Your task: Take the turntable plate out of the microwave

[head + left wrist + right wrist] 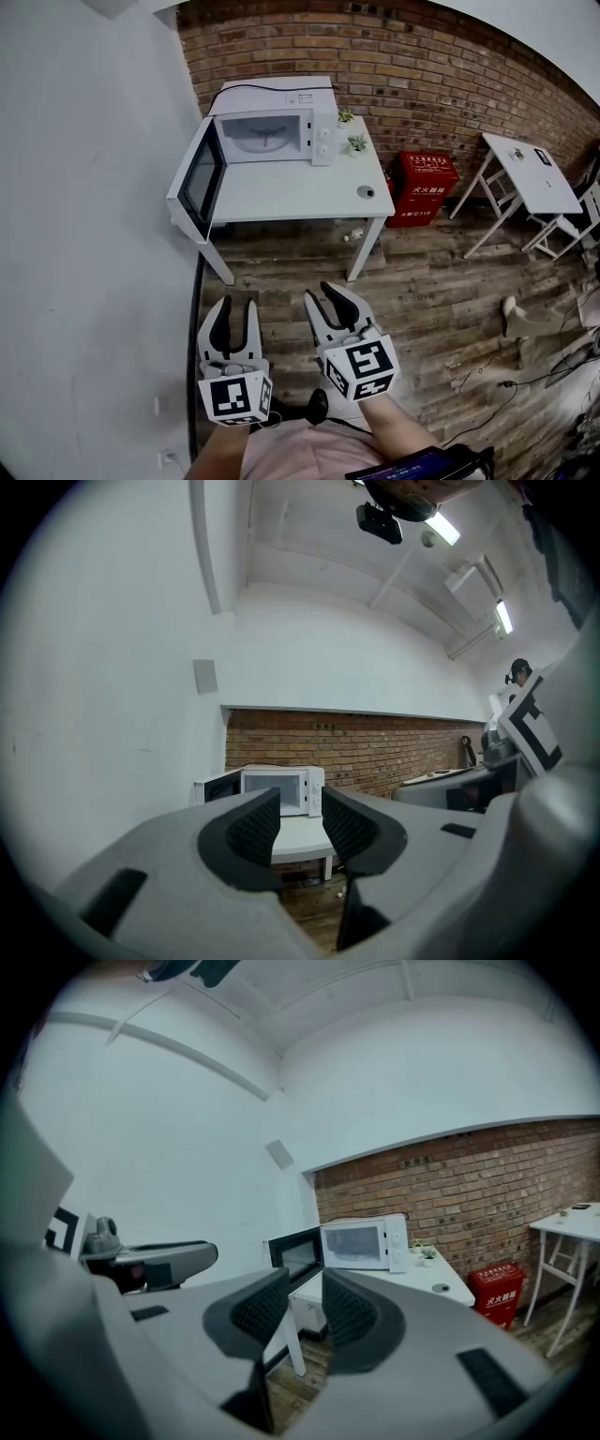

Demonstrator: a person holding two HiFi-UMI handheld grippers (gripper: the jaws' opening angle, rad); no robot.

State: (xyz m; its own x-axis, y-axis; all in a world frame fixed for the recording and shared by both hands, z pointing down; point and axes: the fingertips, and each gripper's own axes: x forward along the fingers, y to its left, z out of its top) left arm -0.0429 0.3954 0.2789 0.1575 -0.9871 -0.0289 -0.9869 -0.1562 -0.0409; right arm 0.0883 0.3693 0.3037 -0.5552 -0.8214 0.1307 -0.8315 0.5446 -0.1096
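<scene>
Two grippers, both low in the head view, both well short of the table [281,195].

Left gripper [237,306]: jaws apart, nothing between the pads. In its own view the gap frames the microwave [272,127] far off at 12 o'clock.

Right gripper [325,294]: jaws apart too, with a narrow gap and nothing in it. It sits just beside the left gripper, on that one's 3 o'clock side, not touching it. Its own view has the microwave at 1 o'clock past the jaw tips.

Microwave: white, on the back-left part of the white table, against the brick wall [422,66]. The door [201,176] is swung fully open toward 9 o'clock and hangs past the table's left edge.

Turntable plate [265,141]: inside the microwave, a pale round disc on the cavity floor. Neither gripper is near it.

On the table at the microwave's 3 o'clock are two small potted plants [356,142], close to the control panel. A small round grey object [366,191] lies at the table's 4 o'clock corner; I can't tell what it is.

On the plank floor [431,281], a red box [422,186] stands at the table's 3 o'clock against the bricks. Further toward 3 o'clock is a white folding table [530,173].
</scene>
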